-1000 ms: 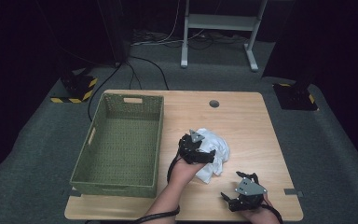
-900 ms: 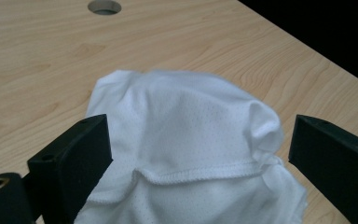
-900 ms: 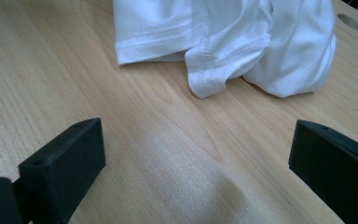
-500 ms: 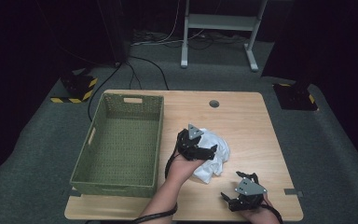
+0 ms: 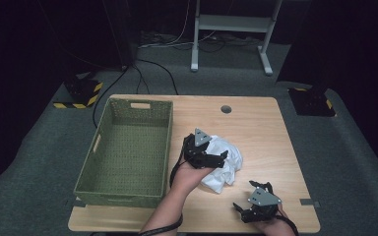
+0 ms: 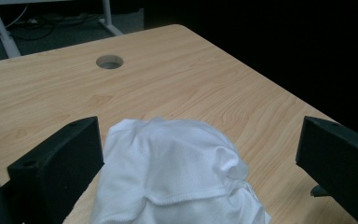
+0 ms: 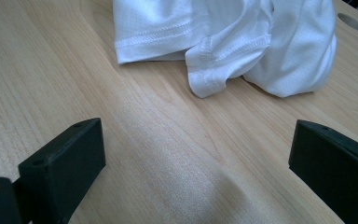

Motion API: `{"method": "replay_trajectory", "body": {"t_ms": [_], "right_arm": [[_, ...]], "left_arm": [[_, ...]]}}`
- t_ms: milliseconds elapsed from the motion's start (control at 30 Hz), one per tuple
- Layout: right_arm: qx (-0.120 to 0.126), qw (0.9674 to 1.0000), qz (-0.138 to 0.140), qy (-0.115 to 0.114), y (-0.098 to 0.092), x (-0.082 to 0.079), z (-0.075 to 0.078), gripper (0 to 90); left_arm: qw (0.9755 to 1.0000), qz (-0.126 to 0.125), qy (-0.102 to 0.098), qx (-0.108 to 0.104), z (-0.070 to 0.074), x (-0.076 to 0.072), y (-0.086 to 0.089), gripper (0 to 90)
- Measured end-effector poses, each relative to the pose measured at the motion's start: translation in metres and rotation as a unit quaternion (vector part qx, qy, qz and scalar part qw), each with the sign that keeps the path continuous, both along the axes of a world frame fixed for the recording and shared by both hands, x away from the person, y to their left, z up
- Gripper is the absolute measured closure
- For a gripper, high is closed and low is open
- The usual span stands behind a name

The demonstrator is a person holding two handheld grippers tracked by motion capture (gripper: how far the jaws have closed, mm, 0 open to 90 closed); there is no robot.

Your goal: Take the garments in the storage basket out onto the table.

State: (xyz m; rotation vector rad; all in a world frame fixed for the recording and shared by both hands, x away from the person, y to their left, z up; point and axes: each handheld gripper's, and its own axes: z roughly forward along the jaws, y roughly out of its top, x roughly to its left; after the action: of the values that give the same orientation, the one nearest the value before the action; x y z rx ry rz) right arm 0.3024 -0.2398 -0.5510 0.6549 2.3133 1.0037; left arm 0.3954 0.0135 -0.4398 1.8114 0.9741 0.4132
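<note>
A crumpled white cloth (image 5: pixel 227 169) lies on the wooden table (image 5: pixel 256 128), right of the middle. My left gripper (image 5: pixel 218 158) hovers over the cloth's left part. In the left gripper view its jaws stand wide apart, with the cloth (image 6: pixel 177 177) bunched low between them. The jaws have just been opening and the pads do not press on the fabric. My right gripper (image 5: pixel 246 197) rests near the table's front edge and points at the cloth. It is open, with bare wood between its jaws, and the cloth's hemmed edge (image 7: pixel 223 51) lies a short way ahead.
A green woven basket (image 5: pixel 140 104) stands on the left half of the table. A round cable hole (image 5: pixel 226 109) sits near the far edge. Beyond the table are a white metal frame (image 5: pixel 231 29), cables and dark carpet.
My left gripper has lifted slightly off the cloth and its jaws have spread wider, leaving the cloth on the table. The right gripper has stayed in place.
</note>
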Motion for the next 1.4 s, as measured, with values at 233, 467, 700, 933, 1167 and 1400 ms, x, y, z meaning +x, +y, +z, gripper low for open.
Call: {"method": "replay_trajectory", "body": {"t_ms": [233, 467, 700, 933, 1167, 1400], "right_arm": [[-0.001, 1.0, 0.001, -0.001, 0.0, 0.0, 0.0, 3.1], [-0.002, 1.0, 0.002, -0.003, 0.0, 0.0, 0.0, 3.1], [-0.004, 1.0, 0.001, -0.001, 0.001, -0.001, -0.001, 3.1], [-0.008, 1.0, 0.004, -0.004, 0.002, -0.001, -0.001, 3.1], [-0.009, 0.9999, 0.003, -0.003, 0.002, -0.001, -0.001, 3.1], [-0.011, 0.9999, 0.004, -0.005, 0.003, -0.001, -0.001, 3.1]], "left_arm": [[1.0, -0.006, -0.006, 0.0, 0.0, -0.005, 0.005, 0.6], [0.9999, -0.006, -0.01, -0.001, 0.0, -0.012, 0.011, 0.7], [0.9998, 0.002, -0.017, 0.001, -0.003, -0.019, 0.019, 0.7], [0.9997, -0.002, -0.025, 0.0, -0.003, -0.031, 0.026, 0.7], [0.9997, -0.007, -0.023, 0.004, -0.006, -0.042, 0.03, 0.6], [0.999, -0.018, -0.036, 0.021, -0.011, -0.061, 0.025, 0.3]]}}
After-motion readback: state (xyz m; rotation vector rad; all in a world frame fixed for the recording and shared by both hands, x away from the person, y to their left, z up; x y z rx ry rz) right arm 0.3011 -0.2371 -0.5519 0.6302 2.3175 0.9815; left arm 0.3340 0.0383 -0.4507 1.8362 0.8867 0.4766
